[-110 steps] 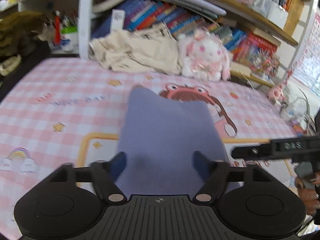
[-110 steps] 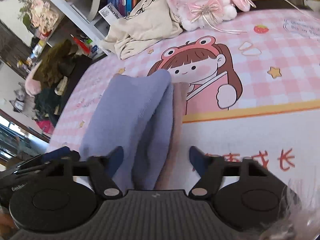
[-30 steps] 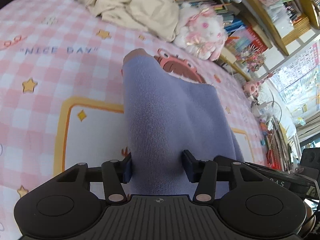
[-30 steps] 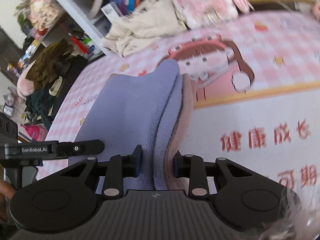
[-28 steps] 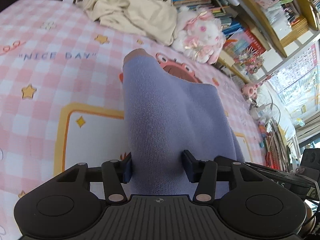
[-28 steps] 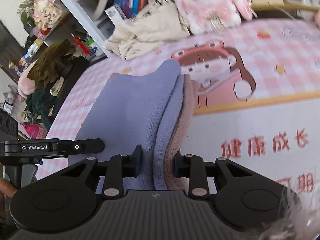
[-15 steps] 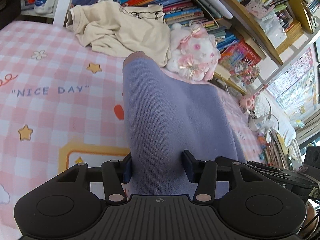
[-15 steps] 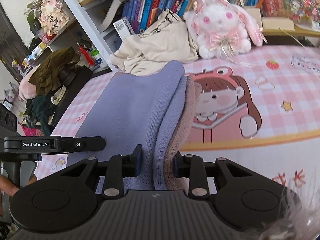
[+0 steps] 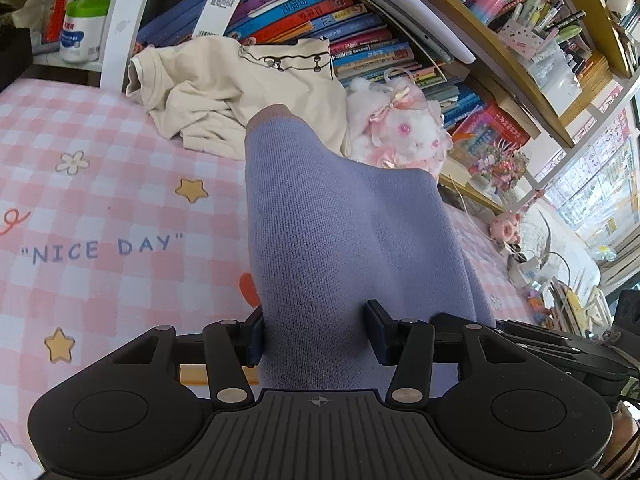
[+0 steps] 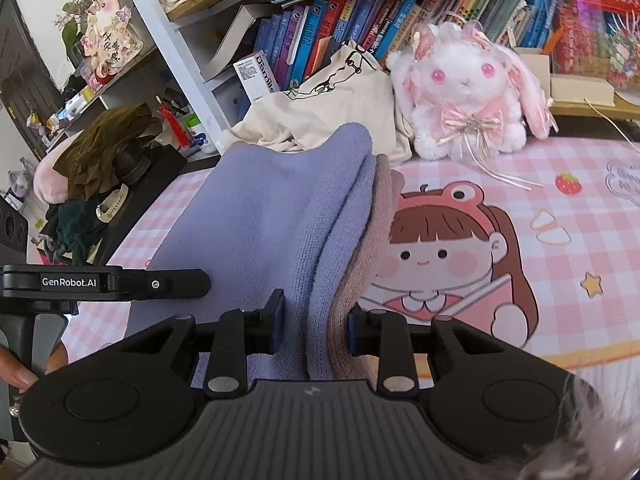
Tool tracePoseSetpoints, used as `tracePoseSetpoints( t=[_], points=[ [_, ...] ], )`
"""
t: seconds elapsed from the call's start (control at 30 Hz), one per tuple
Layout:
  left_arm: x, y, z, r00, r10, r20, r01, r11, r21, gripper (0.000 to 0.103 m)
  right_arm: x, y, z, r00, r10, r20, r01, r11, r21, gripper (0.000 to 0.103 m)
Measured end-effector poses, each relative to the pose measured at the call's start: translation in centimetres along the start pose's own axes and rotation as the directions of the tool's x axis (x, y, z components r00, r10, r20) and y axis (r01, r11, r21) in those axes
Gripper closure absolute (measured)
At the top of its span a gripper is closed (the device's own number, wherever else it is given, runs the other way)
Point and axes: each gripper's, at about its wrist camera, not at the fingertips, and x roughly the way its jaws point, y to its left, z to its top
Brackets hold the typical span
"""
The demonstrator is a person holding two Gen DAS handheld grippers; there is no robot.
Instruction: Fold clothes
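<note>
A folded lavender knit garment (image 9: 340,236) with a mauve-pink trim fills the middle of both views and is held up off the pink checked bedspread (image 9: 100,208). My left gripper (image 9: 316,332) is shut on one end of it. My right gripper (image 10: 314,328) is shut on its folded layers (image 10: 280,216), lavender and pink edges stacked together. The left gripper's body (image 10: 104,282) shows at the left of the right wrist view.
A crumpled cream garment (image 9: 240,92) and a white-pink plush rabbit (image 10: 468,108) lie at the back of the bed against a bookshelf (image 9: 320,20). A dark heap of clothes (image 10: 104,148) sits on a stand at the left. Small items crowd the bed's right side (image 9: 532,264).
Both grippers, open around the garment 3.7 s ago, closed on it and have lifted it; the view has tilted up towards the shelf and the bedspread sits lower.
</note>
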Motion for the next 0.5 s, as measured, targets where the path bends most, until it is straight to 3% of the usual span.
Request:
tracePoseSetpoints(
  t=[0.5],
  points=[
    [3.6, 2.3, 2.0, 0.999, -0.017, 0.029, 0.018, 1.0, -0.014, 0.054, 4.4, -0.9, 2.2, 0.999, -0.031, 0.011, 0.032, 0.997, -0.07, 0.076]
  ],
)
